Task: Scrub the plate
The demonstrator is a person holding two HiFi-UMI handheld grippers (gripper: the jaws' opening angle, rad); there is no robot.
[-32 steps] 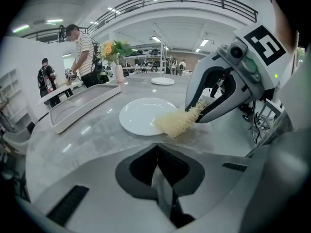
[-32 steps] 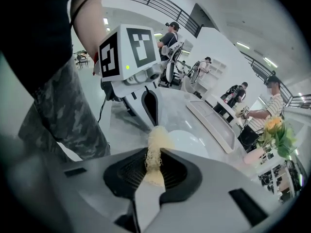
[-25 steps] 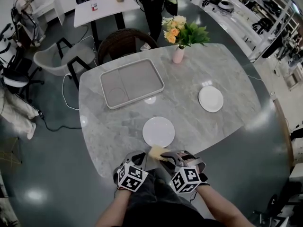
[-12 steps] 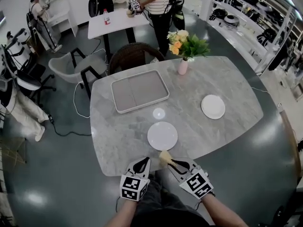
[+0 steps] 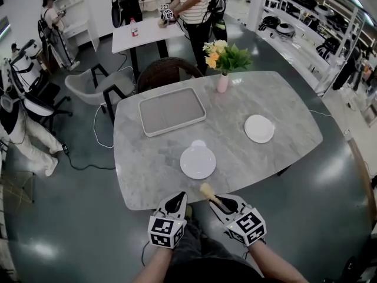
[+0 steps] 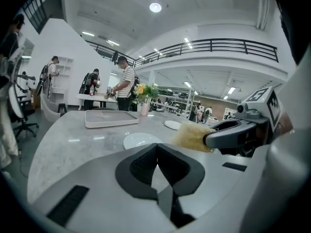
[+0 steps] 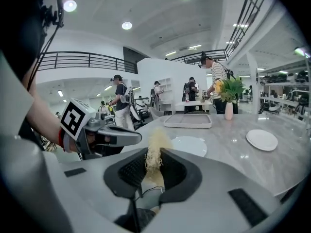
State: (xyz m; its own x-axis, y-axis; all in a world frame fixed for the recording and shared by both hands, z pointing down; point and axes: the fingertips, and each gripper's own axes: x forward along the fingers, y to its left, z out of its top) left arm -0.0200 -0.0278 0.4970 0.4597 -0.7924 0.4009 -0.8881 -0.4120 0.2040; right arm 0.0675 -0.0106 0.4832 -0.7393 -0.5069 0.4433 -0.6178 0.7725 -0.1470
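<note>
A white plate (image 5: 198, 161) lies on the grey marble table (image 5: 147, 175) near its front edge; it also shows in the left gripper view (image 6: 141, 140) and the right gripper view (image 7: 189, 145). My right gripper (image 5: 215, 200) hovers at the table's near edge, just short of the plate, shut on a yellow sponge (image 5: 207, 190) that sticks out of the jaws (image 7: 156, 142). My left gripper (image 5: 175, 204) hangs beside it, to the left, shut with nothing in it (image 6: 157, 147). From the left gripper view the sponge (image 6: 192, 136) sits to the right, apart from the plate.
A second white plate (image 5: 259, 128) lies at the table's right. A grey tray (image 5: 172, 111) sits at the back left, with a pink vase of flowers (image 5: 222, 82) behind it. A wicker chair (image 5: 165, 71) stands at the far side, and people stand around a white table (image 5: 147, 31) beyond.
Both grippers have drawn back a little from the plate to the table's near edge and spread slightly apart. The sponge stays in the right gripper. The plate has not moved.
</note>
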